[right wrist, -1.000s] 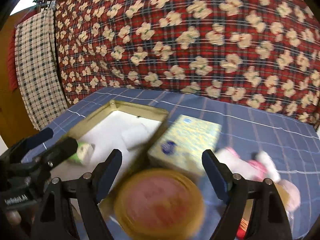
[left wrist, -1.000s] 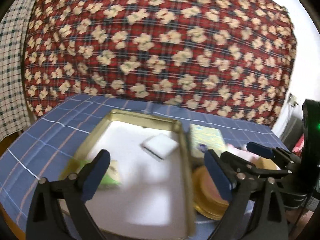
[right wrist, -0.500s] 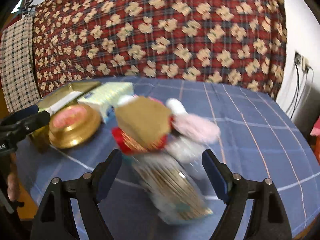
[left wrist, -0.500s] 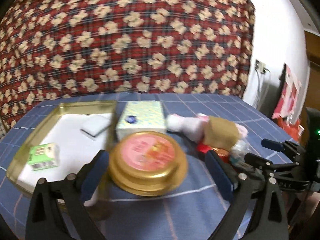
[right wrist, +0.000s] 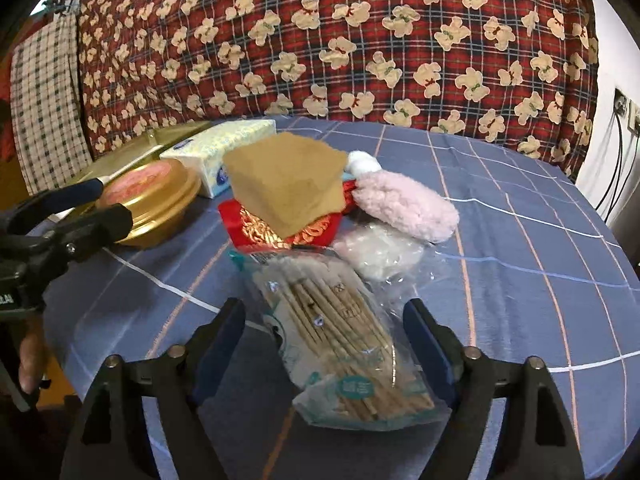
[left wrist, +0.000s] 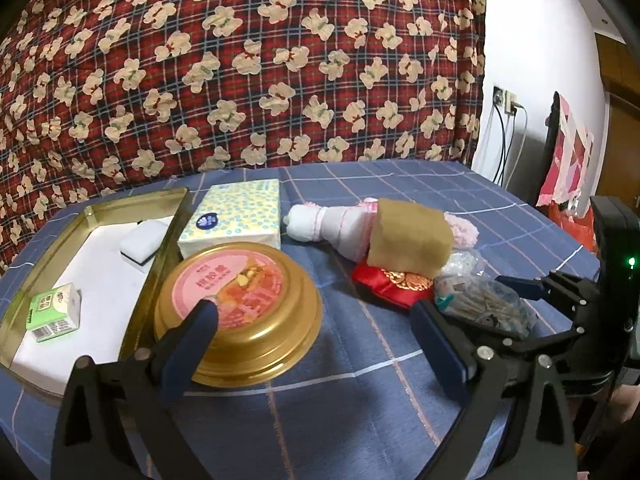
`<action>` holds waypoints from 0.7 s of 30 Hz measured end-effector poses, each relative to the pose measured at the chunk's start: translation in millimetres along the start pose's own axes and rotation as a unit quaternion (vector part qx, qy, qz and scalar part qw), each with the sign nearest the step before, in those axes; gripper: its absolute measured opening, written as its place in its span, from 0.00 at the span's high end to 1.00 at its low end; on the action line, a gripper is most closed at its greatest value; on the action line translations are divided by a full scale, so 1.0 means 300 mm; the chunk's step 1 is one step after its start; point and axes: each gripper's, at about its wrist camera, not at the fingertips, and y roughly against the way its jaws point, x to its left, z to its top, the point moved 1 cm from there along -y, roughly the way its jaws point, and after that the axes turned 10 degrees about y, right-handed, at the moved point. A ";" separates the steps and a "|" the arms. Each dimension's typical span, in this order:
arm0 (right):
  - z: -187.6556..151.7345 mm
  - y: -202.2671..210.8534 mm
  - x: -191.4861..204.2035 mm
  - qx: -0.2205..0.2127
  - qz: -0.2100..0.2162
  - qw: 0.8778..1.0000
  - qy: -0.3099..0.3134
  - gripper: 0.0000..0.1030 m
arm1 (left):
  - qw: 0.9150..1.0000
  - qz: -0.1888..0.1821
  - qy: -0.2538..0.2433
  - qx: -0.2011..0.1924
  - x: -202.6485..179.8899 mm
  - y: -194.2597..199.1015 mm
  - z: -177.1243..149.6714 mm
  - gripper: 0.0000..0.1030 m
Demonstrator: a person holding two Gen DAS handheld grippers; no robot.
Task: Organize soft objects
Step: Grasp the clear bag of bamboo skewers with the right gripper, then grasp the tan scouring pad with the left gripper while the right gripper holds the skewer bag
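Note:
A pile of soft things lies mid-table: a tan sponge (left wrist: pixel 410 237) (right wrist: pixel 286 182) on a red embroidered pouch (left wrist: pixel 390 286) (right wrist: pixel 280 232), a white-and-pink plush toy (left wrist: pixel 332 224) (right wrist: pixel 404 204), and a clear bag of wooden sticks (right wrist: pixel 340 332) (left wrist: pixel 480 304). A gold tray (left wrist: pixel 92 216) at the left holds a white sponge (left wrist: pixel 144 240) and a green tissue pack (left wrist: pixel 54 312). My left gripper (left wrist: pixel 316 340) is open over the round tin's right edge. My right gripper (right wrist: pixel 324 332) is open around the stick bag.
A round gold tin with a pink lid (left wrist: pixel 236 304) (right wrist: pixel 154 196) sits beside the tray. A dotted tissue box (left wrist: pixel 236 216) (right wrist: pixel 224 148) lies behind it. A red plaid teddy-print cloth (left wrist: pixel 240 60) hangs behind the blue checked tablecloth (left wrist: pixel 360 392). Cables hang on the right wall (left wrist: pixel 506 140).
Both grippers have swung right, from the gold tray towards the pile of soft things. The right gripper now straddles the stick bag. Both stay open.

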 end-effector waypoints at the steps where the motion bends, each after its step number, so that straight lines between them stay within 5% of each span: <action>1: 0.000 -0.004 -0.002 0.003 0.005 1.000 0.000 0.30 | 1.000 0.000 -0.001 0.001 -0.005 -0.002 0.000 0.05; 2: 0.001 -0.005 -0.006 0.004 0.002 1.000 0.000 0.41 | 1.000 -0.003 -0.003 0.002 -0.011 -0.004 0.000 0.05; 6: -0.001 -0.014 -0.018 0.012 -0.003 1.000 0.004 0.57 | 1.000 -0.007 -0.015 -0.002 -0.036 -0.002 0.006 0.05; 15: 0.020 0.103 -0.052 -0.058 -0.006 0.998 -0.025 0.58 | 1.000 -0.012 -0.025 -0.012 -0.074 -0.038 0.063 0.05; 21: 0.077 0.104 -0.149 -0.077 -0.074 0.991 -0.084 0.58 | 0.999 -0.028 -0.030 -0.013 -0.139 -0.091 0.115 0.05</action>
